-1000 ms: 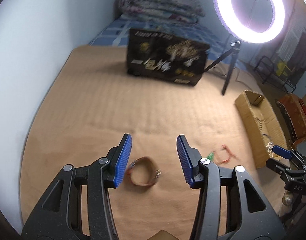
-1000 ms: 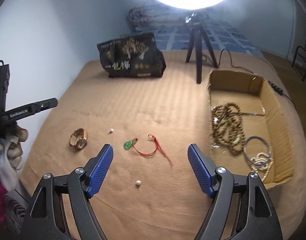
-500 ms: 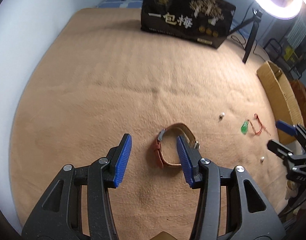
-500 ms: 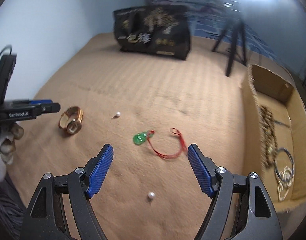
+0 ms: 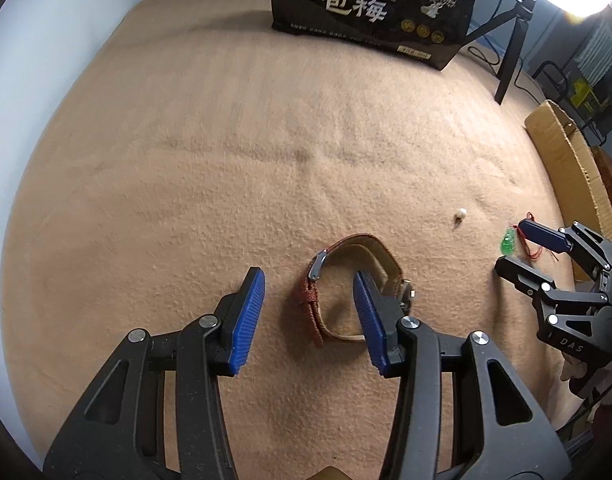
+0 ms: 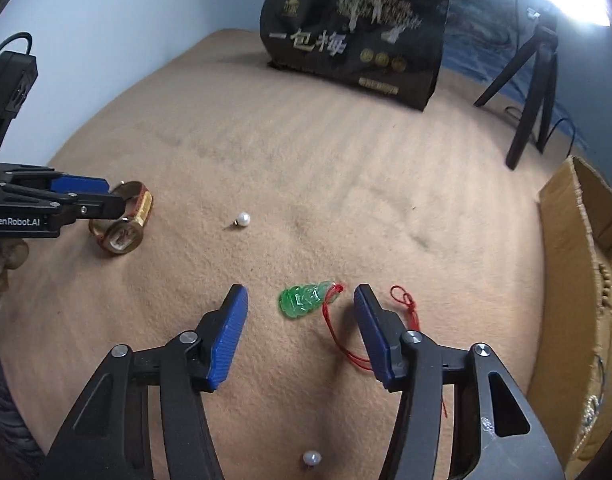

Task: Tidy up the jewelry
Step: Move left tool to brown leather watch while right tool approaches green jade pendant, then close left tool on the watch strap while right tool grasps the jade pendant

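A brown-strapped watch (image 5: 347, 246) lies on the tan blanket (image 5: 186, 160). My left gripper (image 5: 307, 280) hangs low over it, open. The strap's left side is between the pads and the watch face is just right of the right finger; neither pad touches it. A green pendant (image 6: 302, 302) on a red cord (image 6: 331, 334) lies between the pads of my right gripper (image 6: 300, 294). Those jaws are closing and stand apart from the pendant. The right wrist view shows the watch (image 6: 124, 232) under the left gripper (image 6: 110, 196).
Two pearl studs lie loose: one (image 6: 242, 220) between watch and pendant, one (image 6: 310, 458) near the bottom edge. A cardboard box (image 6: 565, 240) holding jewelry stands at the right. A black printed bag (image 5: 373, 0) and a ring-light tripod (image 6: 533, 92) stand at the back.
Both grippers have come down toward the blanket. The left one now straddles the watch strap. The right one has shifted over the green pendant and its jaws have narrowed.
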Action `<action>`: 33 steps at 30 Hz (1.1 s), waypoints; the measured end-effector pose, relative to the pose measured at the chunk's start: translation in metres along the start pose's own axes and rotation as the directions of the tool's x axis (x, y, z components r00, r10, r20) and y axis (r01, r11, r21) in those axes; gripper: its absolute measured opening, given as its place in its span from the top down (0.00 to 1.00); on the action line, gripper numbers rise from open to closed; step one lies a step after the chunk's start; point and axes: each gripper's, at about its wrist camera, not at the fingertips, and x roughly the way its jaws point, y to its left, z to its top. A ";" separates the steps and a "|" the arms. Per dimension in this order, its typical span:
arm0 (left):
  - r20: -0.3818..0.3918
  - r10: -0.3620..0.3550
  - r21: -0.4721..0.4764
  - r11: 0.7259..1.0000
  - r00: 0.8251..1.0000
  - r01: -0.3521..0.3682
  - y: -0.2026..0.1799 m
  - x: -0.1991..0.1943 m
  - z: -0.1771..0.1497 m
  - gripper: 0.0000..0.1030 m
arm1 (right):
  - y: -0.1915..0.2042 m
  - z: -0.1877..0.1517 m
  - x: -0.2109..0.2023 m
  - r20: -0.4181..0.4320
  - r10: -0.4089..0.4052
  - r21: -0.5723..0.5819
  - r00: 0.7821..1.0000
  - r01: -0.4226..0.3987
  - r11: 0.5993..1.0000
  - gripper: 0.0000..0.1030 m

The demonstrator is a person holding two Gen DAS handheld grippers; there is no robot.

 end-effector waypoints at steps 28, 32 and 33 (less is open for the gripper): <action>0.020 0.039 0.013 0.999 0.999 -0.039 -0.009 -0.004 -0.001 0.92 | 0.001 0.003 -0.005 0.010 0.028 -0.008 1.000 -0.028 1.000 0.72; 0.045 0.022 0.000 1.000 0.999 -0.022 -0.009 -0.018 0.001 0.92 | 0.002 0.004 -0.016 0.031 0.027 -0.011 0.999 -0.026 1.000 0.72; 0.052 0.017 -0.001 1.000 0.999 -0.017 -0.010 -0.021 0.002 0.92 | 0.002 0.004 -0.019 0.038 0.027 -0.010 0.999 -0.026 1.000 0.72</action>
